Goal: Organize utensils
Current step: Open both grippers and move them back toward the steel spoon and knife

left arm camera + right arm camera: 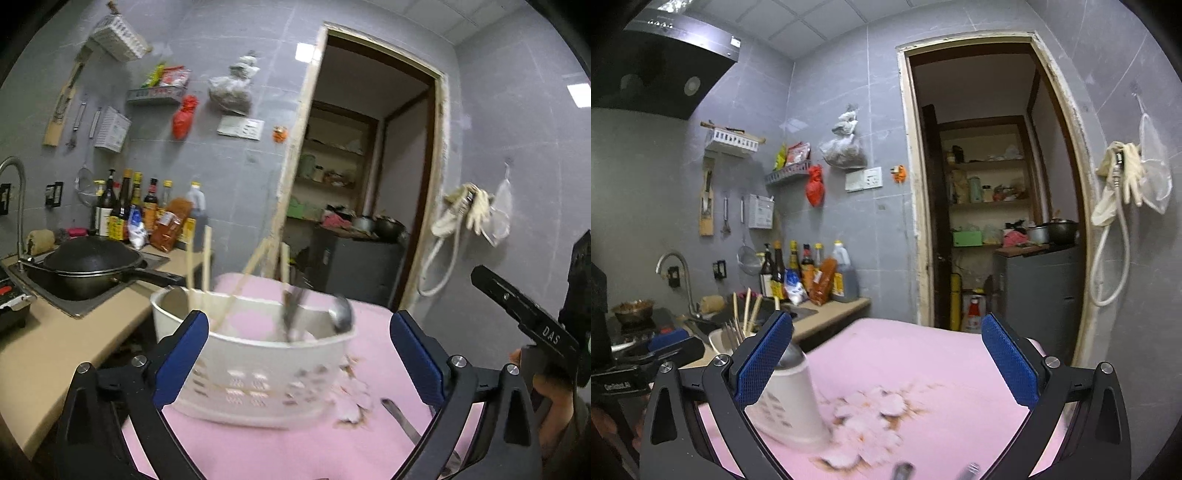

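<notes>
In the left wrist view a white perforated utensil caddy [255,362] stands at the centre of the frame on a pink floral tablecloth [373,332]. It already holds several pale wooden chopsticks [205,266] leaning up toward the upper left, a dark-handled utensil [291,314] whose type is blurred beyond telling, and a metal ladle [341,314] hooked over the right rim. So a good share of the sorting looks done.

Some pieces seem to be left. At the lower right of that view a flat metal handle [400,417], perhaps a knife, lies on the cloth just beside the caddy. At the bottom edge of the right wrist view two blurred metal ends [905,470] poke into frame, probably more cutlery waiting to go in. That view also shows forks [733,334] in the caddy at its left side.

The left gripper [299,354] has its blue pads spread wide either side of the caddy, grasping nothing. The right gripper [886,363] is likewise spread wide over the cloth, with nothing between its fingers, the caddy sitting behind its left pad.

By my reading the job is past halfway, with the loose items on the cloth remaining to be picked up and dropped in
</notes>
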`<control>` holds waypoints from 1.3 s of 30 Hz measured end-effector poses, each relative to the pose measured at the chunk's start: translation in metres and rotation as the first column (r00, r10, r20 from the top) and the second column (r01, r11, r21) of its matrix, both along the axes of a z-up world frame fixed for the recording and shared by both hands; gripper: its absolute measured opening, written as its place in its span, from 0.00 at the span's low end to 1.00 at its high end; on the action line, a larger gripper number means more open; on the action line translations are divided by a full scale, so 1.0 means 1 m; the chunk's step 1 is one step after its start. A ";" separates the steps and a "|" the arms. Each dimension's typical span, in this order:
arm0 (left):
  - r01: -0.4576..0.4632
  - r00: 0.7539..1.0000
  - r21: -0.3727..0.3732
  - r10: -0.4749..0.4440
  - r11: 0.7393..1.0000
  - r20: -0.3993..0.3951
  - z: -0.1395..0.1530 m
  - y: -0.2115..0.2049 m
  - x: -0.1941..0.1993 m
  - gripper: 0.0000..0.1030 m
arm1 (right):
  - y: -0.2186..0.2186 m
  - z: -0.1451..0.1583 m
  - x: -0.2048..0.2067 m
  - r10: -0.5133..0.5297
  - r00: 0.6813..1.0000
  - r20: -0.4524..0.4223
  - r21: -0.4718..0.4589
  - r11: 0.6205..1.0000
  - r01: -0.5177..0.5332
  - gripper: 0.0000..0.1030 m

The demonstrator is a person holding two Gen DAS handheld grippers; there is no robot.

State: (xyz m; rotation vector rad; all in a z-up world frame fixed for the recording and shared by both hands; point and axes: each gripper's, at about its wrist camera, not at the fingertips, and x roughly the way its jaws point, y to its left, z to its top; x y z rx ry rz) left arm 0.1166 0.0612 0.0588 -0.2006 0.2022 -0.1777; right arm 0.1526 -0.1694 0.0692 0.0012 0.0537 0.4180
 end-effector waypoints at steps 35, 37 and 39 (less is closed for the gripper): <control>0.319 0.783 0.026 -0.247 0.948 -0.571 -0.073 -0.102 0.061 0.82 | -0.058 -0.110 0.065 -0.054 0.759 -0.649 -0.208 0.972 -0.108 0.60; 0.326 0.770 0.037 -0.243 0.945 -0.590 -0.075 -0.105 0.064 0.73 | -0.053 -0.113 0.072 -0.061 0.751 -0.658 -0.224 0.967 -0.118 0.59; 0.336 0.754 0.034 -0.247 0.941 -0.609 -0.078 -0.107 0.066 0.68 | -0.046 -0.113 0.077 -0.078 0.751 -0.656 -0.256 0.959 -0.125 0.59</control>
